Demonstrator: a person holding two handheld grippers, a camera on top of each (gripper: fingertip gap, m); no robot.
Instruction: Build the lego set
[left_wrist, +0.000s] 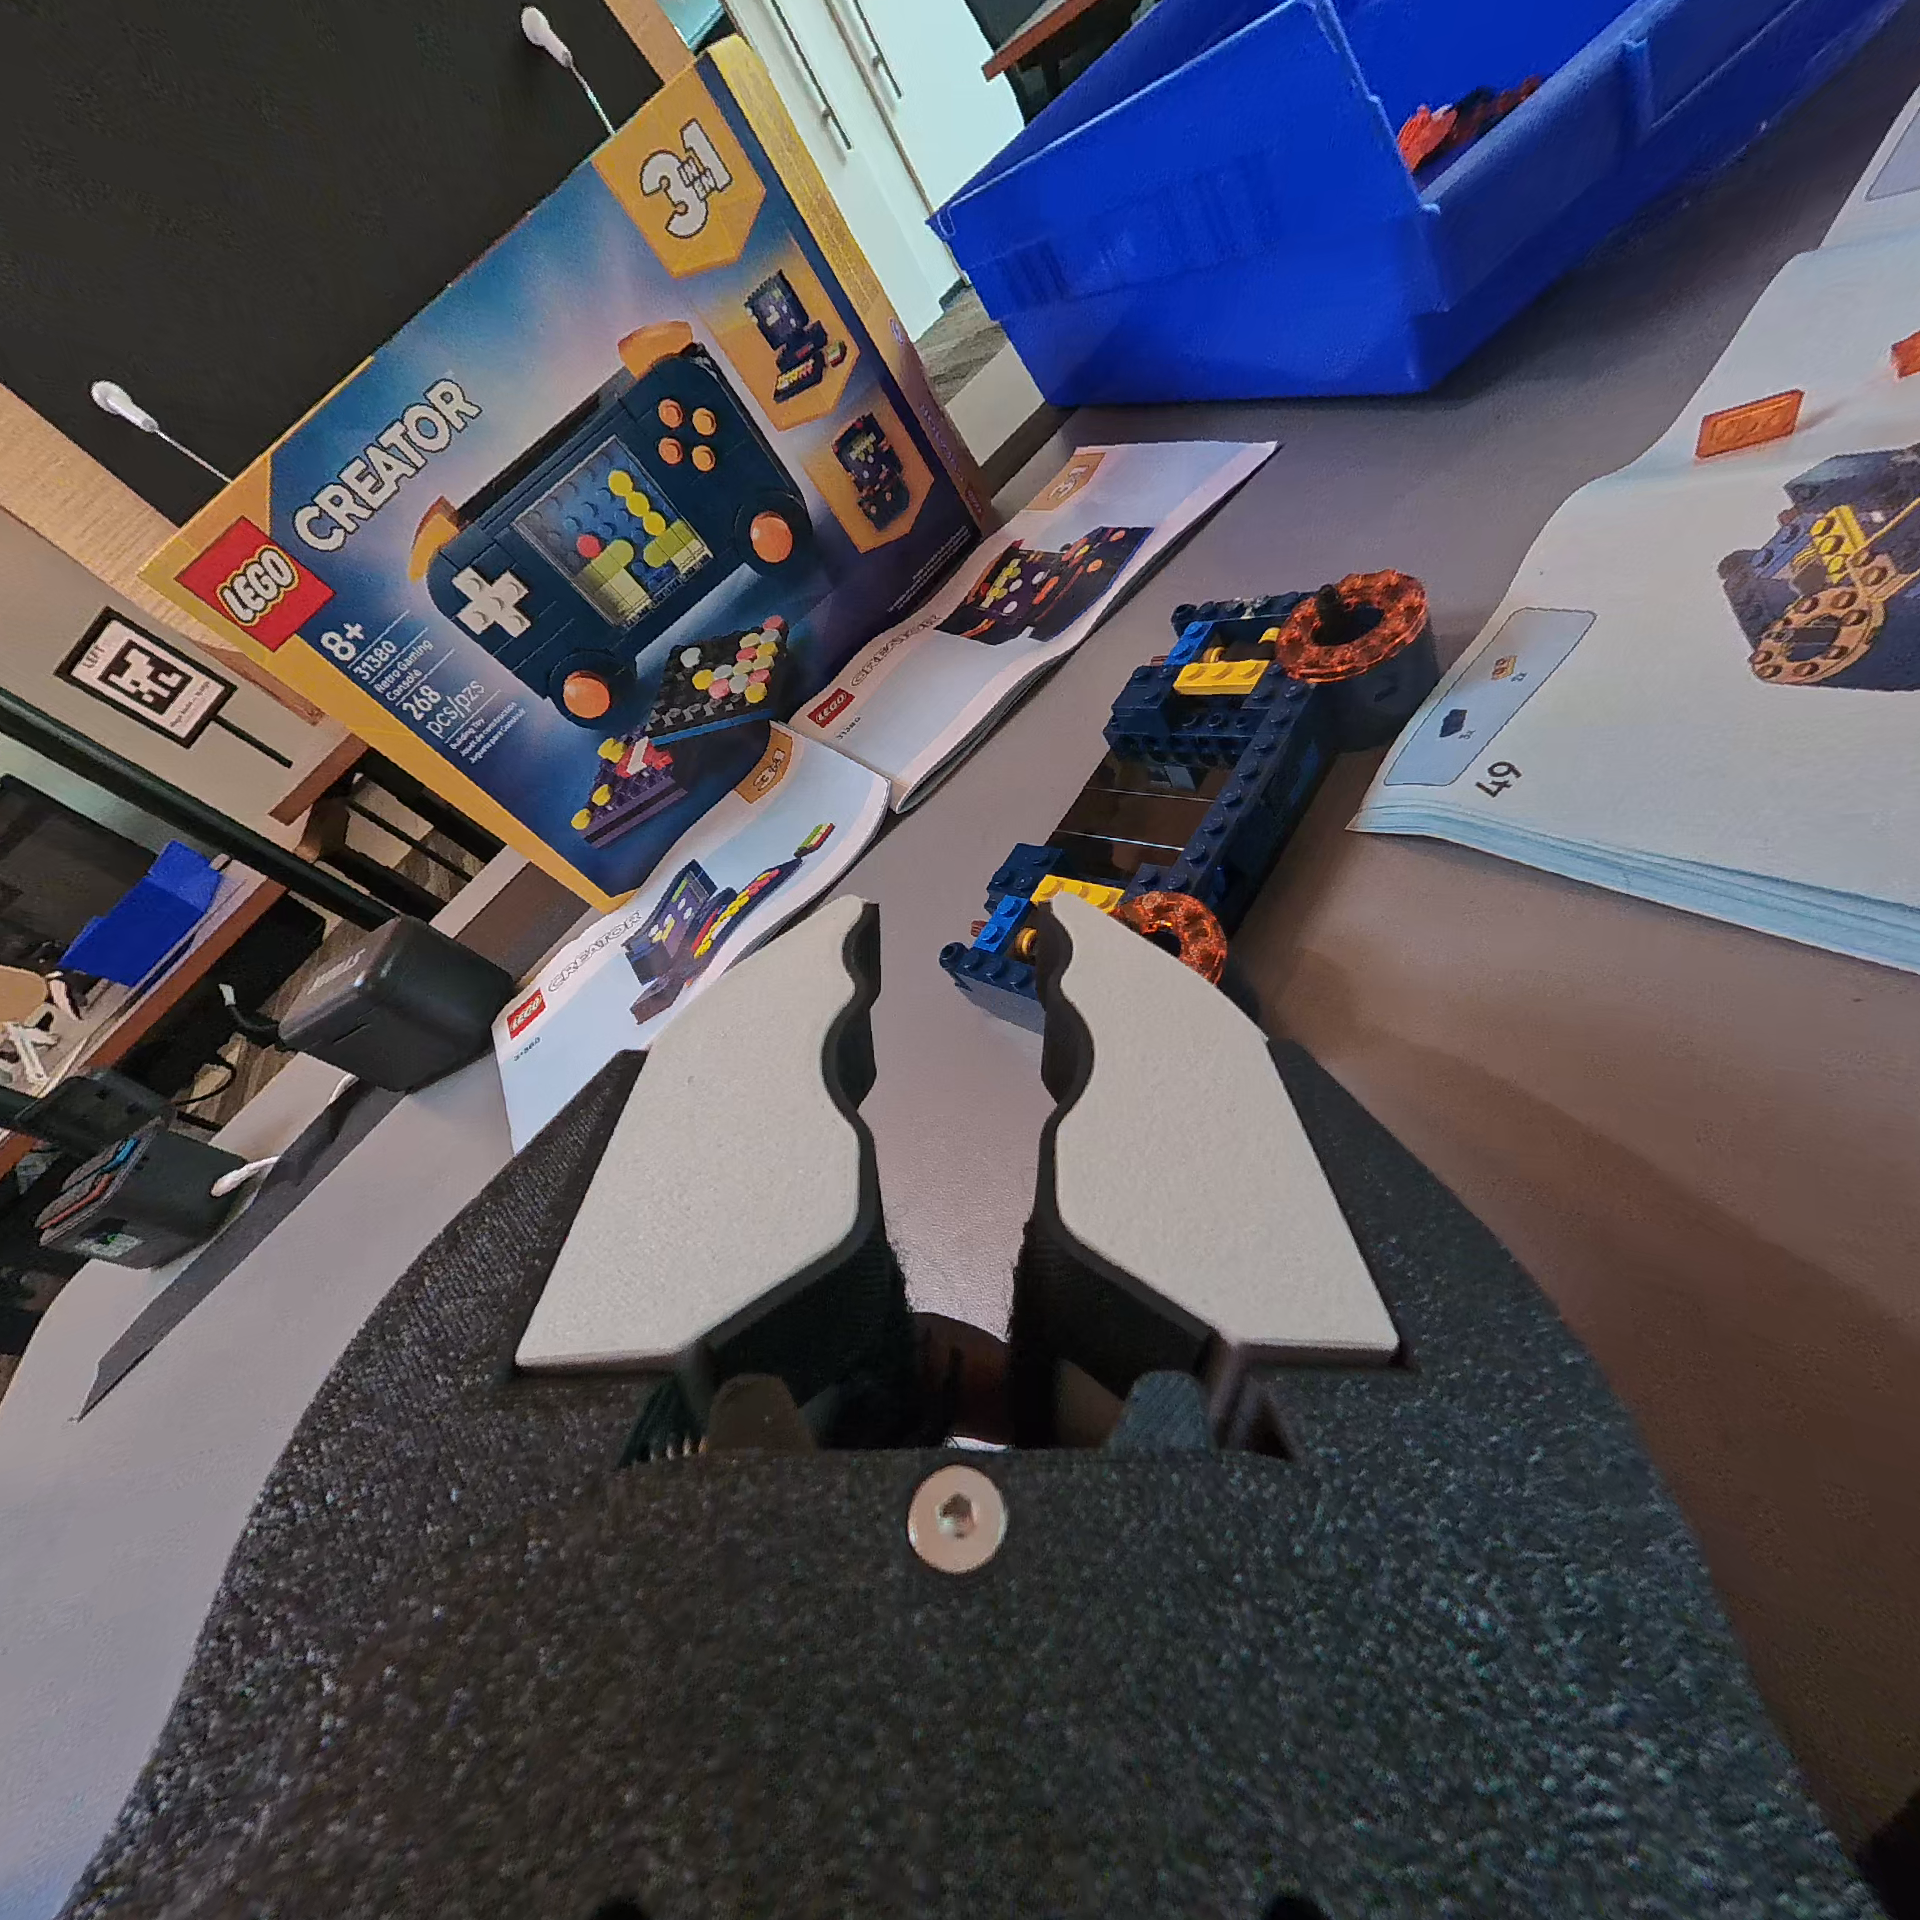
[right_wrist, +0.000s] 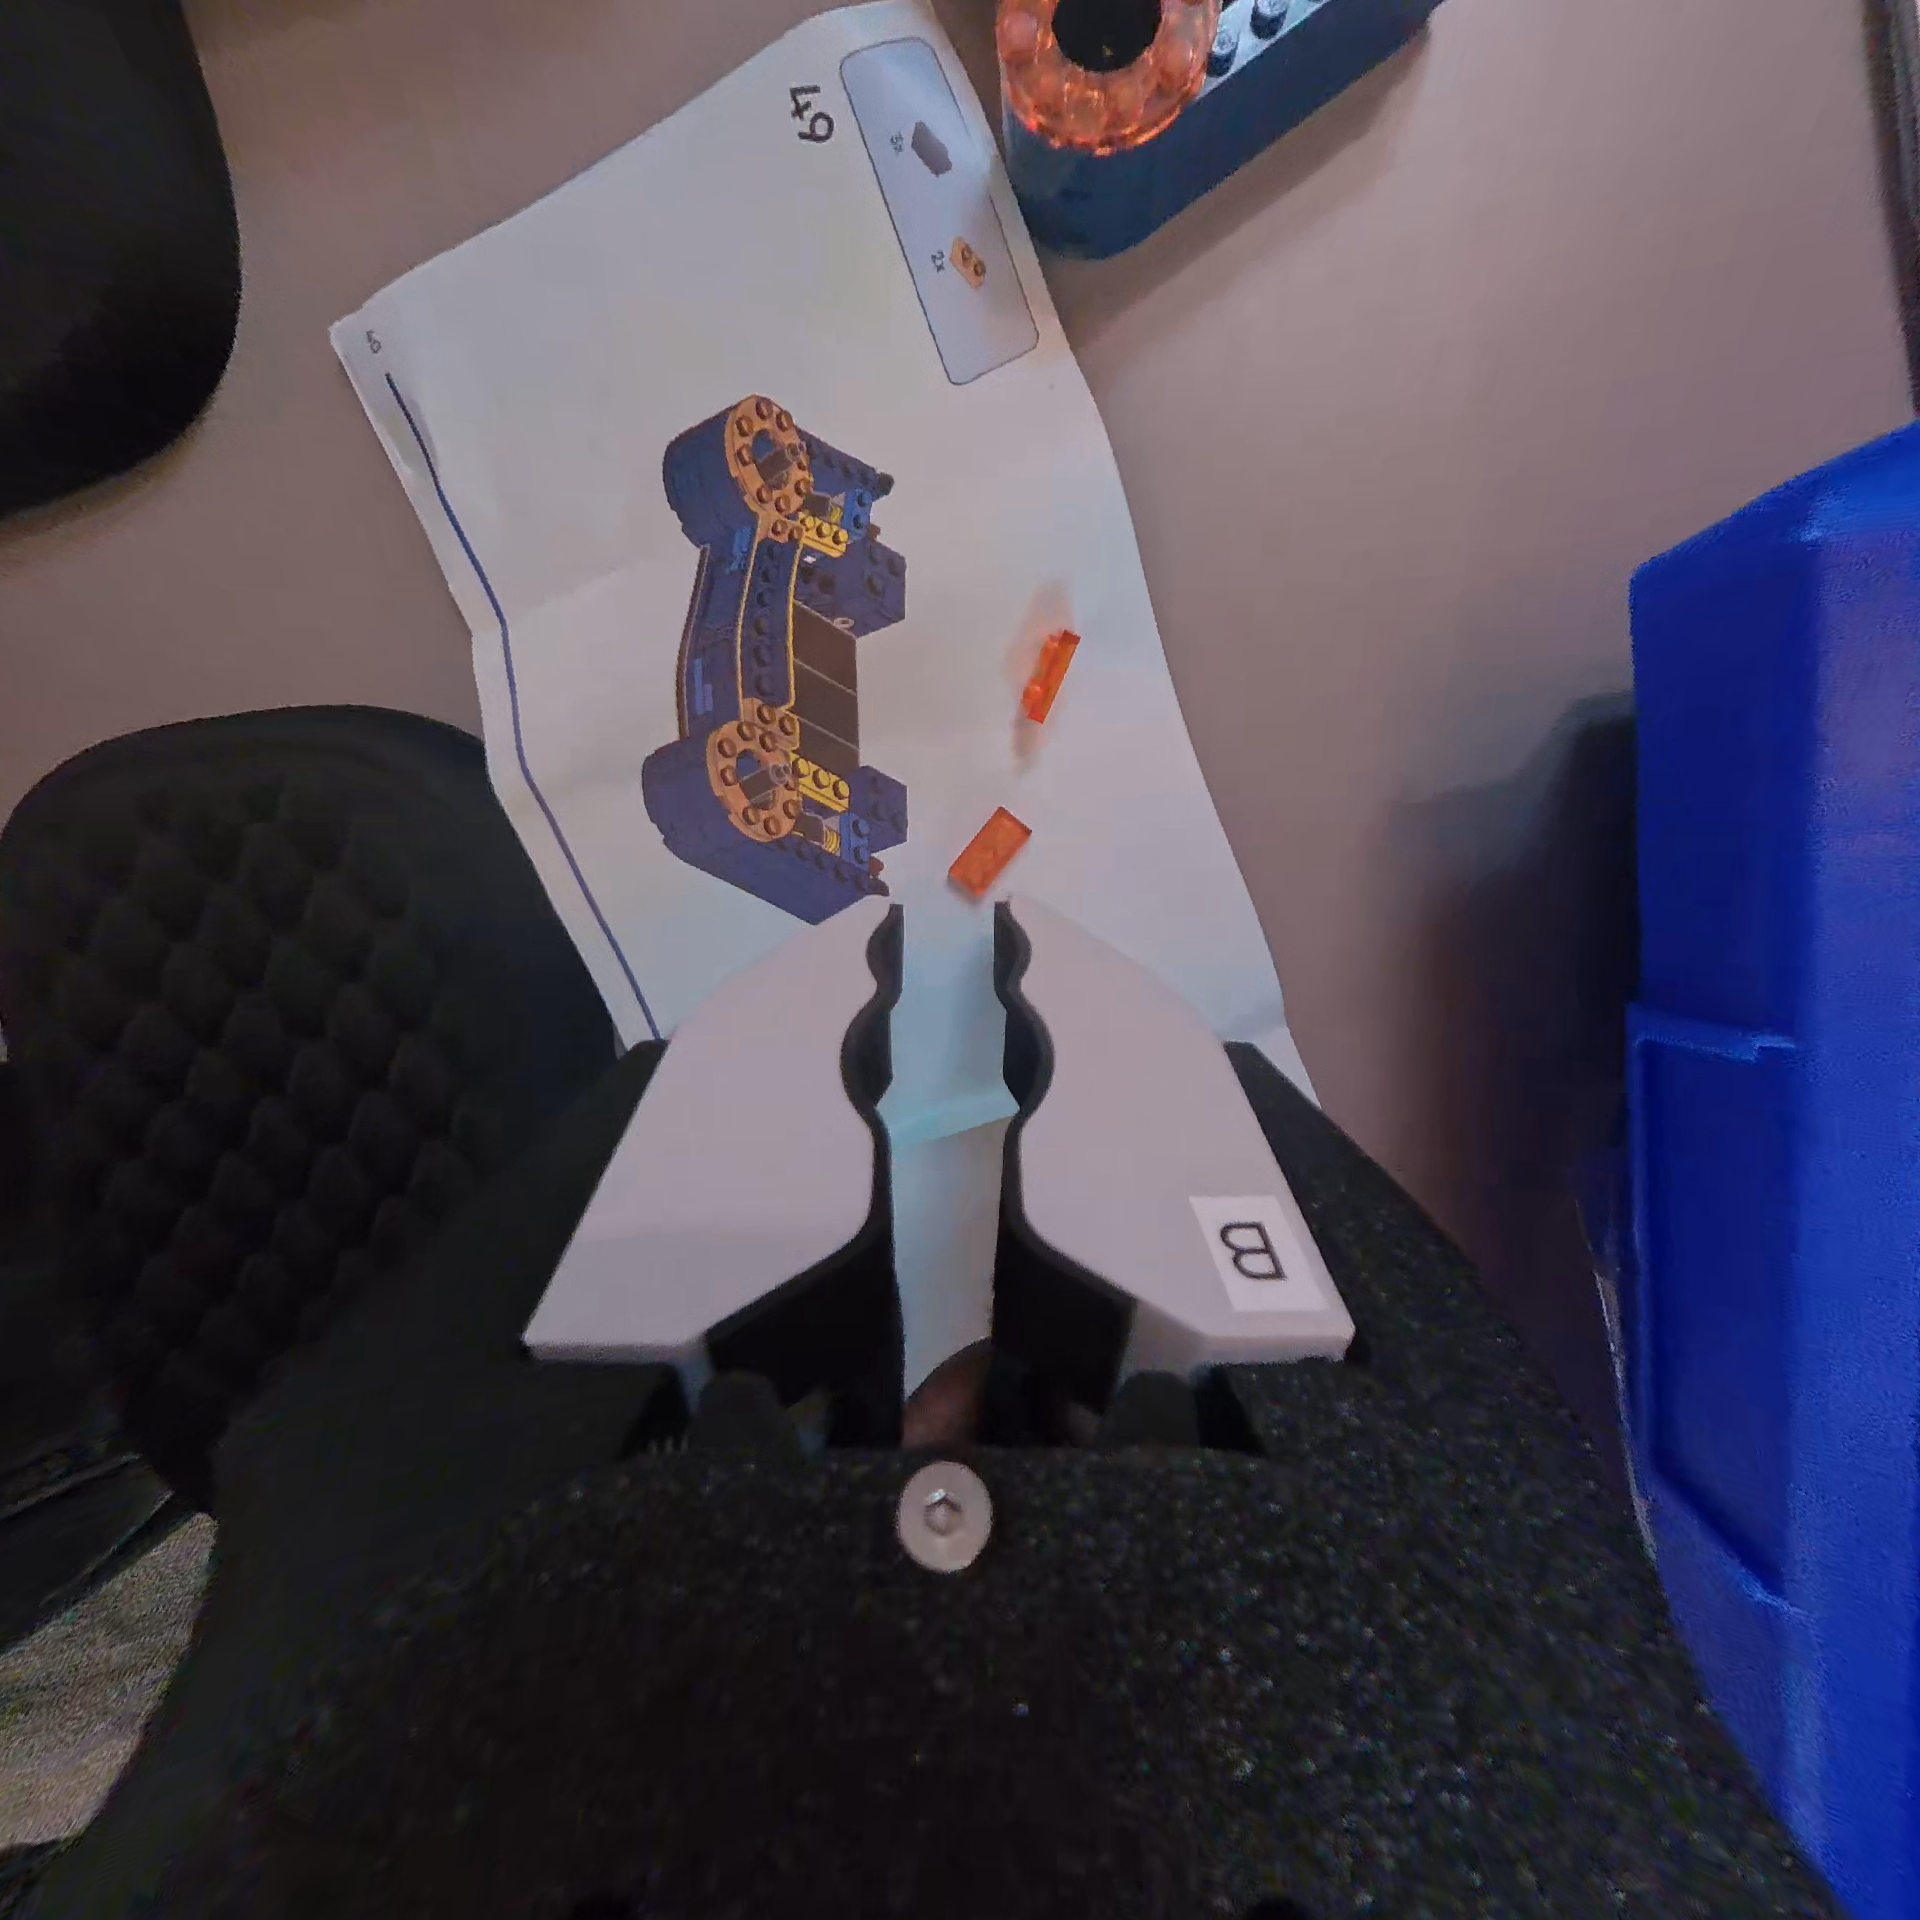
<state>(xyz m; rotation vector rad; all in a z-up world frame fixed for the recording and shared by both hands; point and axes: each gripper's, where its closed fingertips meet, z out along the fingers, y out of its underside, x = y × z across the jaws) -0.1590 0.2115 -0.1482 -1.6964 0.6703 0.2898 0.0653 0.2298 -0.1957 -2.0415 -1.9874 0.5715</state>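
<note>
Left gripper (left_wrist: 961, 935) jaws narrowly apart, bare; navy brick model (left_wrist: 1216, 748) just beyond, booklets (left_wrist: 717, 935) left. Right gripper (right_wrist: 945, 920) jaws narrow, bare, above open instruction page (right_wrist: 727, 312); orange plate (right_wrist: 989, 850) just beyond tips, blue bin (right_wrist: 1787, 935) right.

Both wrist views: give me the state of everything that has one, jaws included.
Left gripper: jaws open, empty.
Right gripper: jaws open, empty.
Instruction booklet: open, flat.
Brick model: partly built, on table.
Two orange plates: loose on the page.
Blue bin: open-topped.

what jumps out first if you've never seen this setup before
The colourful toy brick box standing at the back of the grey table, with the half-built dark blue model and its orange rings in front. The right gripper hangs open over the open instruction booklet, two small orange plates ahead of its tips.
</note>
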